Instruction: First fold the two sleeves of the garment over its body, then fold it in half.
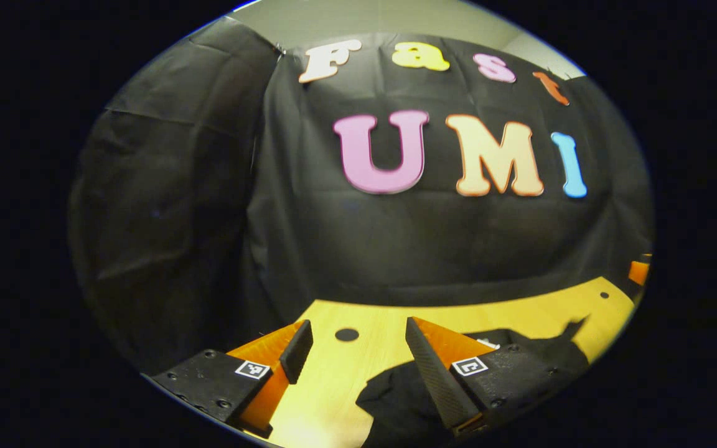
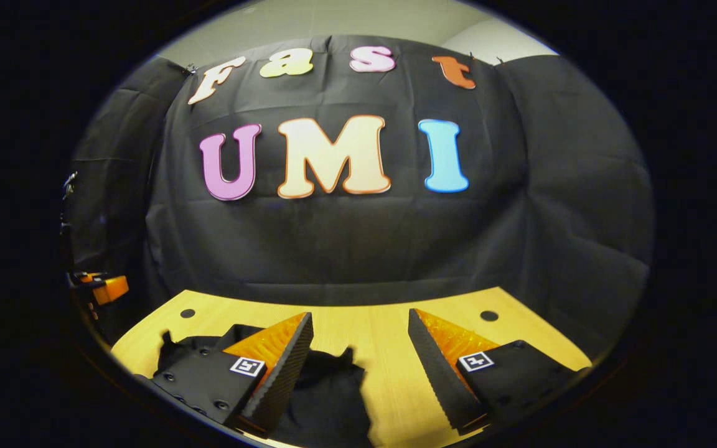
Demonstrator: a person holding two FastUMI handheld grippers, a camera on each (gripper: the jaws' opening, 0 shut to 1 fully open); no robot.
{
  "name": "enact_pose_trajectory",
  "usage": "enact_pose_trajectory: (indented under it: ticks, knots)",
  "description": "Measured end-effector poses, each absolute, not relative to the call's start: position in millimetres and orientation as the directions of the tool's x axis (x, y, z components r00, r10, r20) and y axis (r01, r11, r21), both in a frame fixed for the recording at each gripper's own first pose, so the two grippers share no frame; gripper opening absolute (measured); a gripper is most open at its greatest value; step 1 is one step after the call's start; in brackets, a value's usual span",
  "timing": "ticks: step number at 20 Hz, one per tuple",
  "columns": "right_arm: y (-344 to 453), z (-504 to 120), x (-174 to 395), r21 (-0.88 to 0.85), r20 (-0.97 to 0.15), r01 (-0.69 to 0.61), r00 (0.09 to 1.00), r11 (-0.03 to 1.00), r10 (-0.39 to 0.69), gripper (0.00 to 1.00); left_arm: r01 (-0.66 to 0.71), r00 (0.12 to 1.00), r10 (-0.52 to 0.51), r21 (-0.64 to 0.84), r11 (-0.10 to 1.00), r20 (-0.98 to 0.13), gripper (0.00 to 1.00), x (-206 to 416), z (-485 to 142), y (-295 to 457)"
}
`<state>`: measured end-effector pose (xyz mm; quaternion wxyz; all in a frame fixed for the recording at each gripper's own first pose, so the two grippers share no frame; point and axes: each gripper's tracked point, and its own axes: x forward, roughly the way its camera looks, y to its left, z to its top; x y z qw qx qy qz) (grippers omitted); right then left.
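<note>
- Left gripper (image 1: 358,348): jaws spread wide, nothing between them, held above the desk (image 1: 333,386).
- Right gripper (image 2: 358,345): jaws likewise apart and empty, over bare desk wood.
- Garment (image 1: 396,398), black, lies flat on the desk; in the left gripper view it runs under the right-hand finger toward the desk's far right corner.
- In the right gripper view the garment (image 2: 327,392) spreads beneath the left-hand finger, reaching toward the desk's left edge.
- Dark round holes (image 1: 346,334) near the desk's far edge.
- Black cloth wall (image 2: 358,249) behind the desk.
</note>
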<state>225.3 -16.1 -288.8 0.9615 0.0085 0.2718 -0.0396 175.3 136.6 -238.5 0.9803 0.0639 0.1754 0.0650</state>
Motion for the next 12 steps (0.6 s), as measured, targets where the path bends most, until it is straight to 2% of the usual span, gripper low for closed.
enact_pose_trajectory:
  ticks: [2, 3, 5, 12]
  knots:
    - [-16, -269, 212, -0.016, -0.487, 0.068, 0.871, 0.998, -0.068, 0.97, -0.075, 0.943, 0.117, 0.143, 0.987, -0.313, 0.93, 169, -219, 122]
    - [-14, -258, 203, -0.011, -0.465, 0.058, 0.883, 0.998, -0.057, 0.94, -0.064, 0.947, 0.105, 0.143, 0.988, -0.303, 0.92, 164, -210, 117]
    - [-13, -237, 183, -0.004, -0.423, 0.043, 0.905, 0.999, -0.040, 0.97, -0.052, 0.959, 0.088, 0.137, 0.989, -0.270, 0.93, 152, -187, 107]
    - [-23, -174, 95, 0.057, -0.328, 0.024, 0.945, 0.998, -0.004, 0.96, -0.061, 0.985, 0.081, 0.134, 0.989, -0.152, 0.93, 80, -111, 83]
